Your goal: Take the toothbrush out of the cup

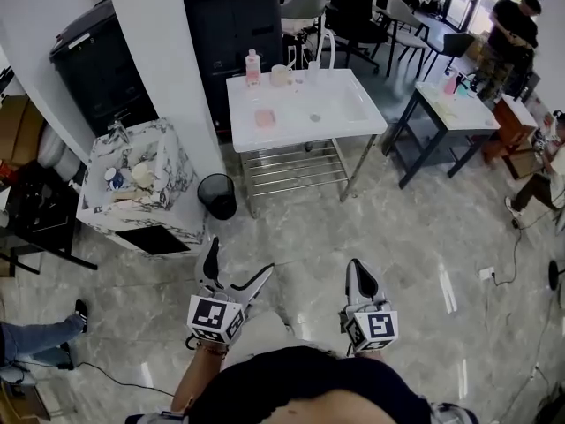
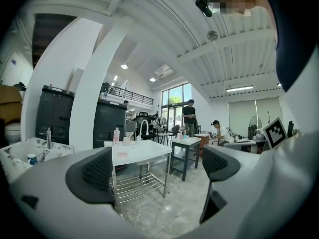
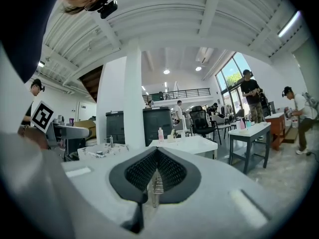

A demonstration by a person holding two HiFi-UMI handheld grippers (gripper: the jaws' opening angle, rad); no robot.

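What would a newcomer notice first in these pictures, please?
Two handheld grippers sit low in the head view: the left gripper open wide, the right gripper shut. Beyond them, mid-floor, stands a white table bearing a pink bottle, with a marbled washstand at its left.

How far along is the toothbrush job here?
Done: nothing. In hand: nothing; the left gripper has jaws apart and empty, the right gripper is shut on nothing, both over the floor, far from the white table. Left: everything; walk up, grip the toothbrush, lift it from the cup, neither distinguishable from here.
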